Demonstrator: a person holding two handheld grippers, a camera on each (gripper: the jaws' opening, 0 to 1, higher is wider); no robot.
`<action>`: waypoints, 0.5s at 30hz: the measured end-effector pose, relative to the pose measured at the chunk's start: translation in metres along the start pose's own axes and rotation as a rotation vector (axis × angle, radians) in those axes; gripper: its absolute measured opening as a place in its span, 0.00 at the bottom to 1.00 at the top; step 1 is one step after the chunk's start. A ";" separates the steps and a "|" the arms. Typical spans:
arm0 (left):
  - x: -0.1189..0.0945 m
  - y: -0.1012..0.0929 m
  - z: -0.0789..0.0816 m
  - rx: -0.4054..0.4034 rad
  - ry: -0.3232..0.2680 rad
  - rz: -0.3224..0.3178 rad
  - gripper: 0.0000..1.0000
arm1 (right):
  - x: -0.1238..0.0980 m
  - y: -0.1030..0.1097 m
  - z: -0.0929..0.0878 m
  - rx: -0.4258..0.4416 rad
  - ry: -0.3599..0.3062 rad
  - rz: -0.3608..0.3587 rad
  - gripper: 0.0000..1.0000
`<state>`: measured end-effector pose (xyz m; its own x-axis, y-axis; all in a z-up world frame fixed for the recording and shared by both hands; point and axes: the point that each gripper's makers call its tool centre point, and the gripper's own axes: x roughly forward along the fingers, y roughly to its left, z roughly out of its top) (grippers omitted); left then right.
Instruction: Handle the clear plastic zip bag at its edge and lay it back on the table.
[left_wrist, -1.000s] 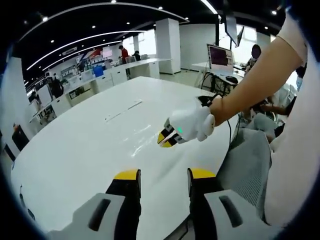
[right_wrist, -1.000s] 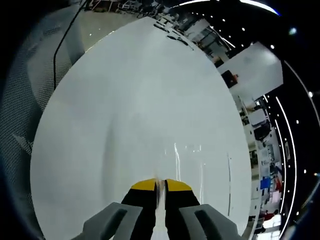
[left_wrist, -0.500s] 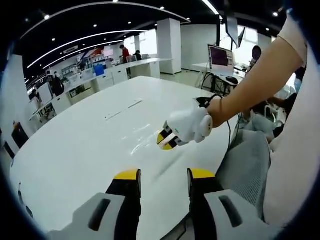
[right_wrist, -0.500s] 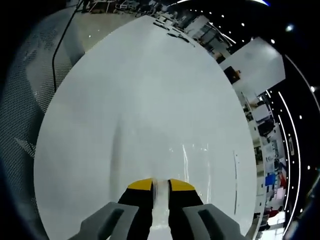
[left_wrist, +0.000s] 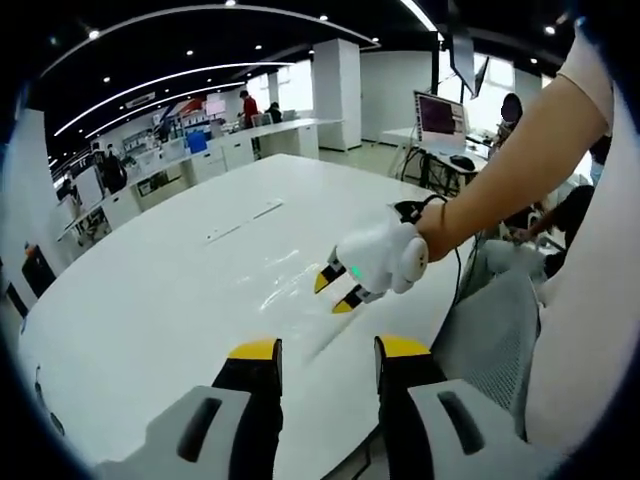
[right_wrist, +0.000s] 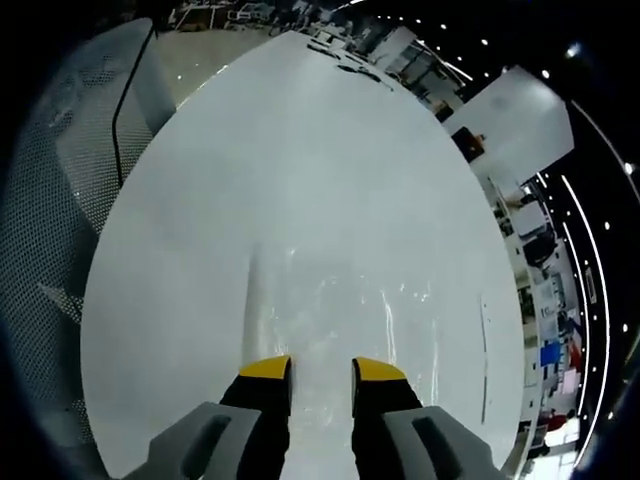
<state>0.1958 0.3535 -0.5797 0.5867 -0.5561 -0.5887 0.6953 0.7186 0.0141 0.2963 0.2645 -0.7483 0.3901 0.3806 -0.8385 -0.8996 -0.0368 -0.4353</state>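
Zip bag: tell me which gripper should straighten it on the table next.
Right. The right gripper is open directly over the clear zip bag lying on the white table. The left gripper is open too, but hangs back near the table's edge.

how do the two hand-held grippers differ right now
The right hand-held gripper reaches out over the white table, with the clear zip bag lying flat just ahead of its jaws; the left hand-held gripper sits back near the table's edge, away from the bag. In the left gripper view, a person's hand grips the right one, while the left shows just its jaws. Both have yellow-tipped jaws, open and holding nothing.
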 end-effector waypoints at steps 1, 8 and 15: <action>0.000 0.000 0.000 -0.001 0.000 0.001 0.35 | 0.000 0.001 0.000 0.000 0.001 0.005 0.23; -0.003 0.000 -0.003 -0.007 -0.002 0.004 0.34 | 0.000 0.007 0.002 -0.004 0.003 0.034 0.24; -0.005 0.000 -0.005 -0.011 -0.008 0.010 0.34 | -0.001 0.009 0.004 0.003 0.002 0.048 0.24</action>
<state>0.1905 0.3581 -0.5804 0.5967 -0.5522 -0.5823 0.6849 0.7286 0.0109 0.2871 0.2679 -0.7500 0.3467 0.3770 -0.8589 -0.9179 -0.0522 -0.3934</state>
